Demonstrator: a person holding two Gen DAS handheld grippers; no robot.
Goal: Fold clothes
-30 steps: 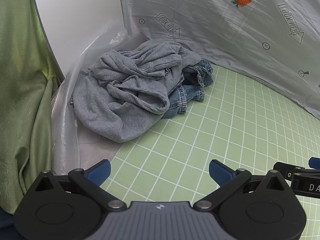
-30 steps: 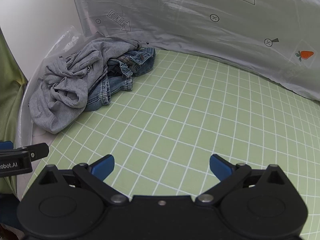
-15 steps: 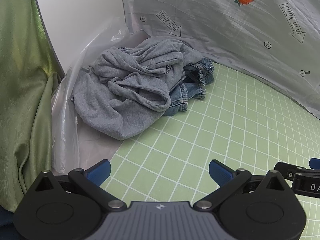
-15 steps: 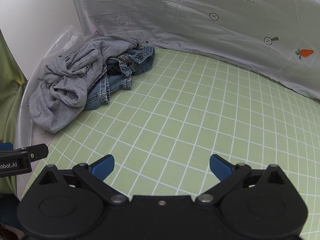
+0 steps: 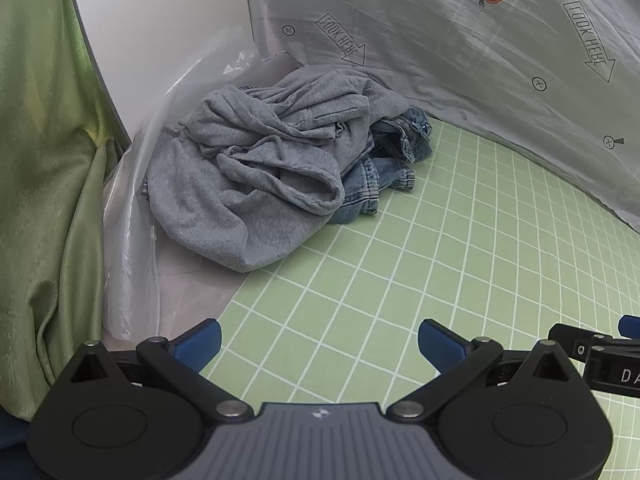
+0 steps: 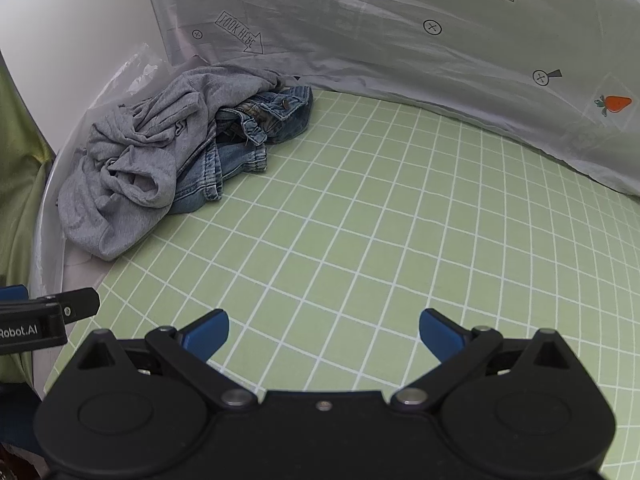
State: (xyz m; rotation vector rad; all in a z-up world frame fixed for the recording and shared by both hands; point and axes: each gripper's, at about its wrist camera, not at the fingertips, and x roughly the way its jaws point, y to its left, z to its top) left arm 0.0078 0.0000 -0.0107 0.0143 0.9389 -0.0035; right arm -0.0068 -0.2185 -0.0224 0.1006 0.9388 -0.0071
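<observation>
A crumpled grey sweatshirt [image 5: 256, 176] lies in a heap at the far left corner of the green grid mat [image 5: 460, 264], partly over blue denim jeans [image 5: 396, 160]. The sweatshirt [image 6: 132, 168] and the jeans [image 6: 256, 132] also show in the right wrist view, on the same mat [image 6: 380, 220]. My left gripper [image 5: 320, 340] is open and empty, above the mat's near edge, short of the heap. My right gripper [image 6: 324, 332] is open and empty, over the mat, to the right of the heap.
A grey printed plastic sheet [image 5: 460, 60] hangs behind the mat. Clear plastic film [image 5: 132, 220] and a green curtain [image 5: 44, 160] stand at the left, beside a white wall [image 5: 160, 20]. The other gripper's tip [image 5: 592, 352] shows at the right edge.
Both grippers have drifted slightly; the heap sits a little further up and right in the left wrist view. The clothes have not moved and both grippers stay open.
</observation>
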